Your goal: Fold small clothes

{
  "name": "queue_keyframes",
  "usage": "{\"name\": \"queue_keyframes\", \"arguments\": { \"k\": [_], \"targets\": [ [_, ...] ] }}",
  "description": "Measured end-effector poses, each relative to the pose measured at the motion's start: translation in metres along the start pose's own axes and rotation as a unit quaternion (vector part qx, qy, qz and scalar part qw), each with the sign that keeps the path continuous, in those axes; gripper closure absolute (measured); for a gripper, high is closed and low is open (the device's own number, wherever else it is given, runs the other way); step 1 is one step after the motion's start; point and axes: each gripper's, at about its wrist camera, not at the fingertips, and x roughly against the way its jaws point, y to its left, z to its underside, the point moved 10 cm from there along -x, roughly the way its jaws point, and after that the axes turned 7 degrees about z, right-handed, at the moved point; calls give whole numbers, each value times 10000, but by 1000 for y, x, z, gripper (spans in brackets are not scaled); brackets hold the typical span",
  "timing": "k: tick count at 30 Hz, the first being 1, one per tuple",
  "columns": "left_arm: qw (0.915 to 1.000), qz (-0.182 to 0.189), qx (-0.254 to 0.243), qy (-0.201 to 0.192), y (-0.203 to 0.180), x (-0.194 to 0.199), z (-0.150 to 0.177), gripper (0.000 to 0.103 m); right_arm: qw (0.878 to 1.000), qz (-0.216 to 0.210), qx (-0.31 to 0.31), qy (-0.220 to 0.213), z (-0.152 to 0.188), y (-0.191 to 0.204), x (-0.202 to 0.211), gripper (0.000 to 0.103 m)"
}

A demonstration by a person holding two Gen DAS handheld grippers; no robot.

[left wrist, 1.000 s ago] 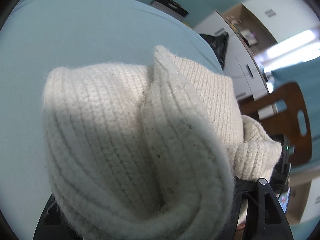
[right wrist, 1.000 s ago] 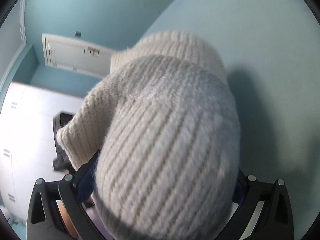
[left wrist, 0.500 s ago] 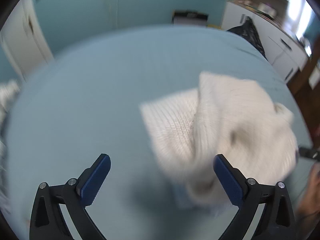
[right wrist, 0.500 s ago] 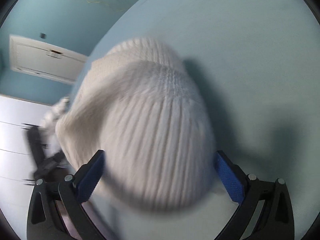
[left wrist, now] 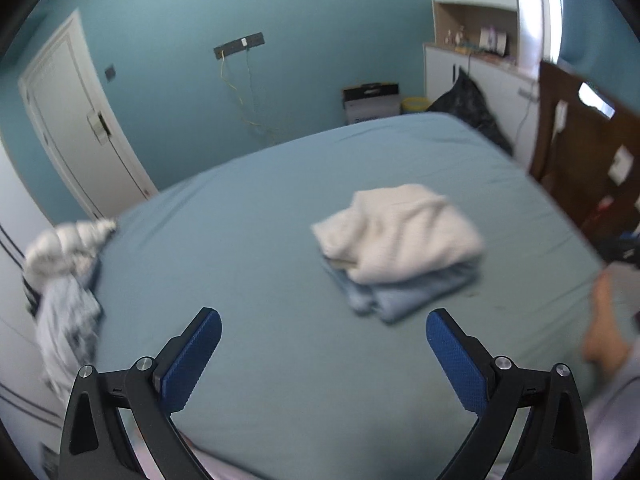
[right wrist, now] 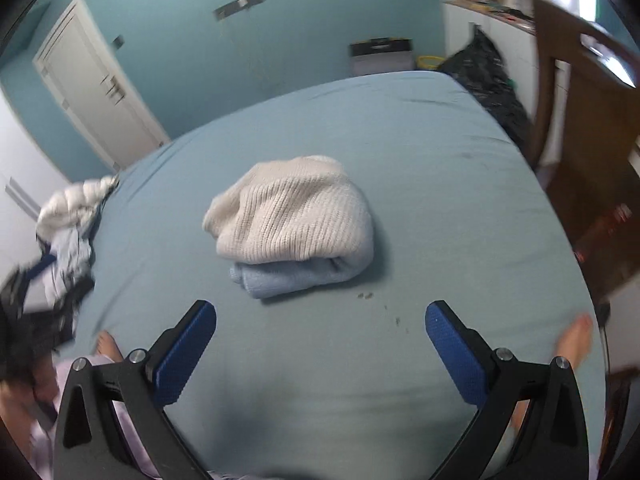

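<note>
- Cream knit sweater (right wrist: 292, 216) lies folded on top of a folded light-blue garment (right wrist: 296, 274), both out in the middle of the bed (right wrist: 440, 168), blue sheet under them
- Right-cam view: sweater's long axis runs across the frame, left to right; rounded fold faces right, looser layered edges point left
- Rib lines of the knit run roughly top to bottom, slightly slanted
- Blue garment sticks out from under the sweater on the near side, long axis also across the frame
- Left-cam view: same stack (left wrist: 400, 232) sits right of centre, blurred, tilted so its long axis slopes down to the right
- Left hand-held gripper (left wrist: 322, 354) – jaws spread wide, just been opening, nothing between the blue pads, only bare sheet; well apart from the stack
- Right hand-held gripper (right wrist: 320, 344) – jaws wide apart too, empty, touching nothing; stack lies beyond the tips, a bit left of centre
- Both point down at the bed from above
- Heap of unfolded clothes (right wrist: 72, 220) at the bed's left edge, white and grey, blurred
- Bare toes (right wrist: 576, 338) at lower right in the right cam
- White door (left wrist: 76, 120) on the teal wall behind
</note>
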Motion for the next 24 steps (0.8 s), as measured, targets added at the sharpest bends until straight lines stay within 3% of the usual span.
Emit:
{"name": "queue_keyframes", "arguments": {
  "k": [4, 7, 11, 13, 15, 17, 20, 24],
  "targets": [
    [9995, 219, 107, -181, -11, 28, 7, 0, 9980, 501, -284, 249, 22, 8, -25, 1],
    [9988, 113, 141, -460, -9, 43, 15, 0, 9985, 499, -160, 167, 33, 23, -10, 1],
    [9986, 168, 117, -487, 1, 46, 31, 0, 9987, 445, 157, -184, 55, 43, -12, 1],
    [9974, 522, 315, -384, 6, 47, 33, 0, 9953, 734, 203, -596, 57, 37, -8, 1],
    [9959, 614, 561, -360, 15, 43, 30, 0, 9855, 1318, 183, -1057, 57, 22, -12, 1],
    [9962, 483, 655, -319, 24, 37, 29, 0, 9834, 1563, 265, -882, 61, 17, -29, 1],
    [9967, 321, 720, -176, 31, 24, 32, 0, 9896, 1269, 593, -329, 59, 26, -52, 1],
    [9957, 386, 836, 77, 33, 8, 37, 0, 9864, 1447, 562, -543, 41, 20, -57, 1]
  ]
}}
